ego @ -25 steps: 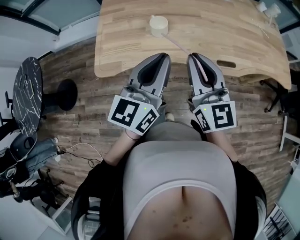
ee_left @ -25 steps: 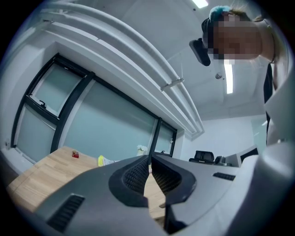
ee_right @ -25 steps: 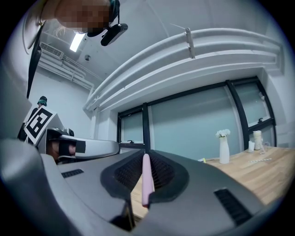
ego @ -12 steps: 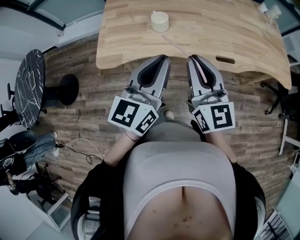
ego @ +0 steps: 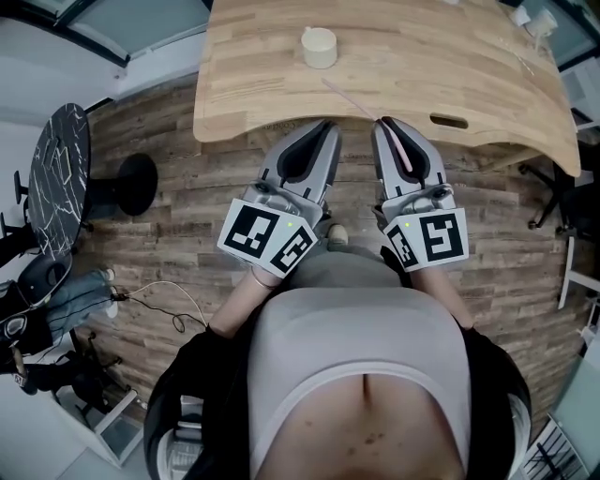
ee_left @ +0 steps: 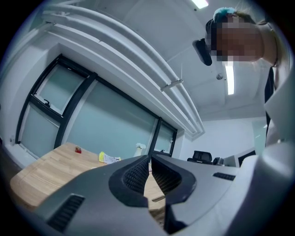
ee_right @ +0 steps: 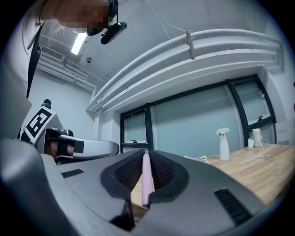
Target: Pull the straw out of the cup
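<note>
A pale cup (ego: pixel 319 47) stands near the back of the wooden table (ego: pixel 469 66). A thin pink straw (ego: pixel 352 98) slants from just in front of the cup, clear of it, down to my right gripper (ego: pixel 385 123). That gripper is shut on the straw (ee_right: pixel 145 177), which runs between its ridged pads in the right gripper view. My left gripper (ego: pixel 330 125) hangs beside it over the table's front edge. Its jaws (ee_left: pixel 150 159) are shut with nothing between them. Both grippers point level toward the table.
A slot (ego: pixel 448 121) is cut in the table near its front edge. A white vase with flowers (ee_right: pixel 224 146) and small items (ego: pixel 539 19) stand on the table's far right. A dark round side table (ego: pixel 54 178) and a black base (ego: pixel 131 183) stand on the wood floor at left.
Both grippers have drawn back from the table toward the person. The straw's far end, which reached the cup a second ago, now lies clear of it.
</note>
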Demonstrator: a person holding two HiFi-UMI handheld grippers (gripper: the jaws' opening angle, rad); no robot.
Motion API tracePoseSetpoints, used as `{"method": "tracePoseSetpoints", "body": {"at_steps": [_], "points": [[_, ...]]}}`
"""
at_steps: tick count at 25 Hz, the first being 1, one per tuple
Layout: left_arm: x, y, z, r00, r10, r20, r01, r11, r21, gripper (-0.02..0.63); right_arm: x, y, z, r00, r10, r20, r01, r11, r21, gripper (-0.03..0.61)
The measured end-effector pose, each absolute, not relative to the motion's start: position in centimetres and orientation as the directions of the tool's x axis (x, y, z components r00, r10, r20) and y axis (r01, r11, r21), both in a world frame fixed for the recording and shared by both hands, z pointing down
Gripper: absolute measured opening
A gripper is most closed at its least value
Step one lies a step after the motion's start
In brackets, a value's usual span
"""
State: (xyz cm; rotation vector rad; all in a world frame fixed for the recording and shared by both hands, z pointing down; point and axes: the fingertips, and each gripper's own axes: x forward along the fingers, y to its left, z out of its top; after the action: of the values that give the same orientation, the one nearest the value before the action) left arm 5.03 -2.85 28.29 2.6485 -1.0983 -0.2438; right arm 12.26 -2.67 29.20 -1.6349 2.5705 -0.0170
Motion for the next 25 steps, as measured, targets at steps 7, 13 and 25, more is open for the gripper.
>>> {"method": "tracePoseSetpoints", "body": {"at_steps": [7, 13, 25], "points": [[4.9, -2.1, 29.3, 0.695, -0.718, -0.036, -0.677, -0.670, 0.303, 0.014, 12.1, -2.2, 29.9, -0.429, -0.900, -0.072, -0.897, 0.434, -0.078, 0.051], [5.1, -1.4, 29.1, 0.704, -0.710, -0.036, -0.670, -0.680, 0.297, 0.014, 12.5, -1.4, 29.9, -0.414, -0.907, -0.073, -0.903, 0.419, -0.089, 0.051], [2.1, 3.1, 29.4, 0.709, -0.704, -0.034, -0.665, -0.684, 0.301, 0.014, 10.5, 3.4, 29.8, -0.376, -0.924, -0.071, -0.919, 0.382, -0.100, 0.051]]}}
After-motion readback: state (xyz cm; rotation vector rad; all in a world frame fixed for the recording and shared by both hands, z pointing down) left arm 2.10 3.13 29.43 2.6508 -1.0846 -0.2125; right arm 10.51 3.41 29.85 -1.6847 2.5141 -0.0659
